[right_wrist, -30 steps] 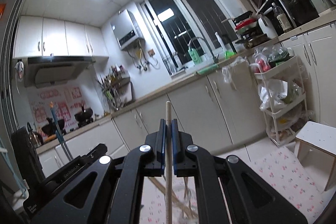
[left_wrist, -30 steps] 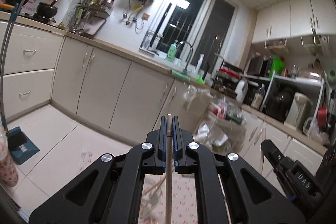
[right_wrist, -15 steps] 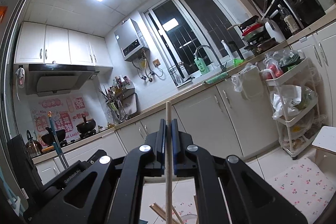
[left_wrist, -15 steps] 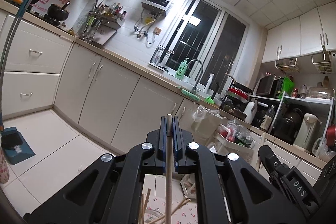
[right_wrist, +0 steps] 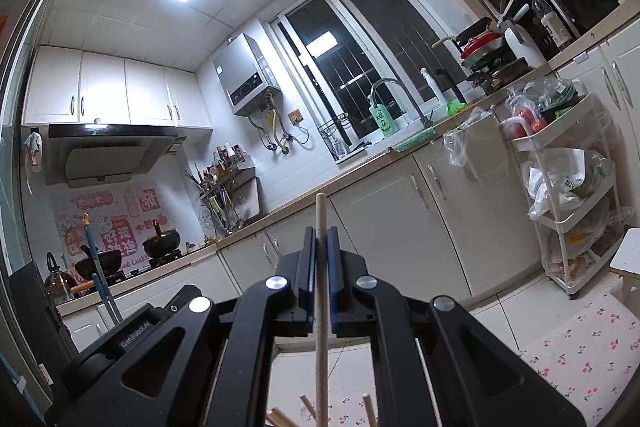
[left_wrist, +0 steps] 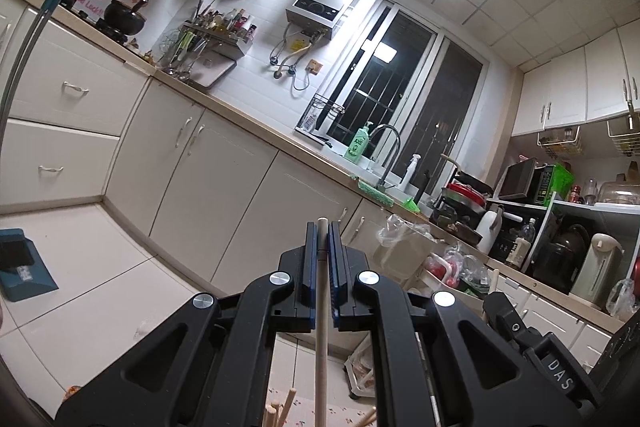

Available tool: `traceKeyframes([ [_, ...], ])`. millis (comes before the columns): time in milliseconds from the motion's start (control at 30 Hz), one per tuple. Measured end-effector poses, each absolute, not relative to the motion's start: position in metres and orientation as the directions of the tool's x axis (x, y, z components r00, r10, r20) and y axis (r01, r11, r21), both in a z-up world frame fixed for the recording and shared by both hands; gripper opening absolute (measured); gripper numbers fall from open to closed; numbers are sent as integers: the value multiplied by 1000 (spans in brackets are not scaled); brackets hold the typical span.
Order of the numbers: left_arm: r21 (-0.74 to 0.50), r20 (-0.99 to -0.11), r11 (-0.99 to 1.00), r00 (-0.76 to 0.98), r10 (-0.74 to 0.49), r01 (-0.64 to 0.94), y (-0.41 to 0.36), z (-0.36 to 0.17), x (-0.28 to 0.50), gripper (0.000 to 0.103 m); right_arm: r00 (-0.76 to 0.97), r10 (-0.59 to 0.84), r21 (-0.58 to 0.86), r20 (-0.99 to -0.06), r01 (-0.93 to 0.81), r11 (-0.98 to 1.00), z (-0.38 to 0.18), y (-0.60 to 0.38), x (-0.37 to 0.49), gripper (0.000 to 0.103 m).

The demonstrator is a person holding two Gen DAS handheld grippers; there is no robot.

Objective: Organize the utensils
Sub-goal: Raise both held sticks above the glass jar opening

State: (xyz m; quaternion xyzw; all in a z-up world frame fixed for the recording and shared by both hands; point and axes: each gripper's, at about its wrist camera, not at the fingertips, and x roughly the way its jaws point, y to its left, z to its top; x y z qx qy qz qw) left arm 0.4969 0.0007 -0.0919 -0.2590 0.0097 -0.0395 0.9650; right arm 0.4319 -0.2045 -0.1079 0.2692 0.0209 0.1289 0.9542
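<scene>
Below both chopsticks (left_wrist: pixel 321 327), more stick-ends (left_wrist: pixel 280 411)

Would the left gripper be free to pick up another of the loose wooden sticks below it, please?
Probably not yet: the left gripper has its jaws shut on a thin wooden stick, so the loose wooden sticks below must wait.

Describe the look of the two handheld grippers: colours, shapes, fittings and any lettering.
Both the left gripper and the right gripper are matte black, with angular linkage arms that have triangular cut-outs, round silver pivot bolts and flat blue-edged finger pads. White lettering shows on each gripper body seen from the other's camera. No cables, hands or sleeves show.
</scene>
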Motion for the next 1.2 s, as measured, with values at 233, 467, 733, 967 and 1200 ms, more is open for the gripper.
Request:
traceKeyframes([
  [233, -490, 16, 871, 999, -36, 40, -4, -112, 507, 5, 965, 261, 516, 14, -231, 825, -124, -199, 448, 6],
  [467, -468, 34, 883, 999, -10, 25, -10, -125, 511, 5, 962, 274, 502, 21, -247, 829, -134, -191, 459, 6],
  [733, -445, 24, 896, 1000, -6, 16, -14, -136, 515, 5, 959, 285, 501, -7, -243, 831, -150, -185, 468, 6],
  [967, -411, 12, 912, 1000, -6, 10, -22, -140, 510, 5, 959, 282, 484, -25, -235, 843, -156, -183, 465, 6],
  [1200, -389, -26, 921, 1000, -13, 2, -21, -146, 500, 5, 956, 290, 464, -52, -234, 854, -159, -183, 455, 6],
])
